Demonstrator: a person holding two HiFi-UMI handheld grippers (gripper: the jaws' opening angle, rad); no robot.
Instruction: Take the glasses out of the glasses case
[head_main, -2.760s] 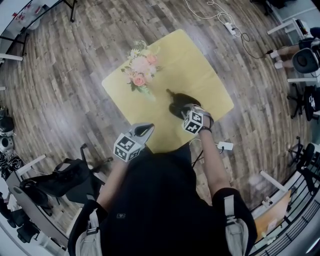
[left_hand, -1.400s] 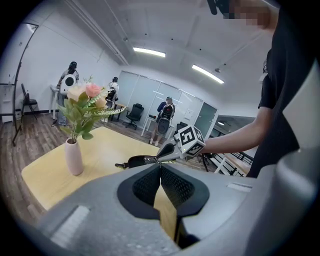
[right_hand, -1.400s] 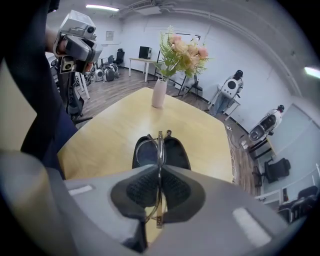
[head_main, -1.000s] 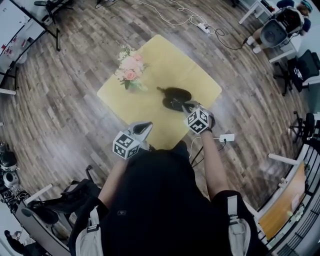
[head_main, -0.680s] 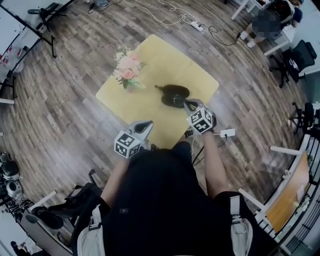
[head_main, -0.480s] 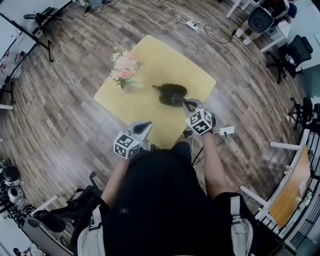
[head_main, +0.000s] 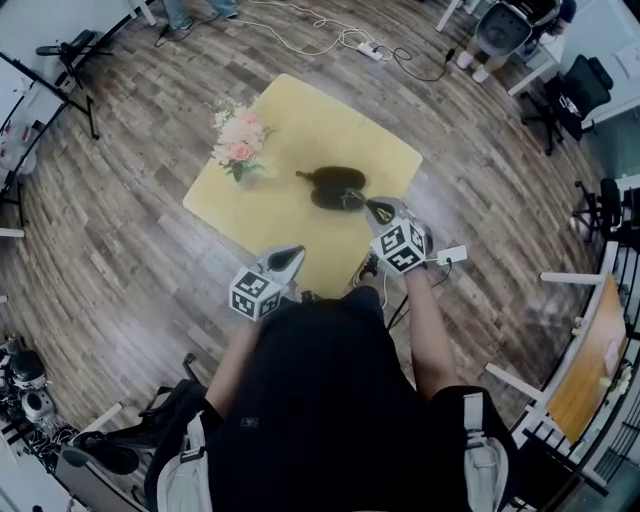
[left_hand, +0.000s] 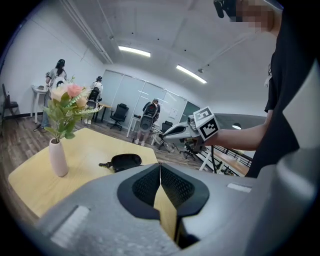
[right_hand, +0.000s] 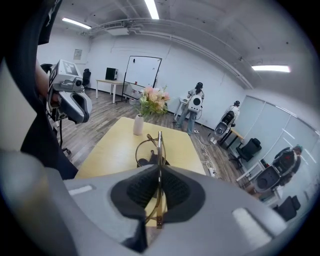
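Judging by how things lie, the main step of the task looks done or very nearly so. The right gripper (right_hand: 159, 192) is clenched on the glasses (right_hand: 159, 142), pinching one thin metal temple between its dark pads, with a round wire lens rim sticking out ahead of the jaws. Beyond that rim, lower down on the yellow bench (head_main: 300, 120), lies the dark glasses case (head_main: 338, 186). From the head view it reads as two dark oval lobes side by side, so it is probably lying open, though the frames are too small to be sure. In that same view the right gripper (head_main: 370, 205) hangs just at the right edge of the case, near the bench's right corner, and the glasses appear raised off the case rather than resting inside it. Whether any part of the frame touches the case cannot be told. The left gripper (left_hand: 160, 187) has its pads pressed together on nothing, and it hovers over the near edge of the bench (head_main: 297, 255), well apart from the case and taking no part. A vase of pink flowers (head_main: 238, 150) stands at the far left of the bench, out of the way. What seems left is to carry the glasses clear and set them down on bare bench beside the case.
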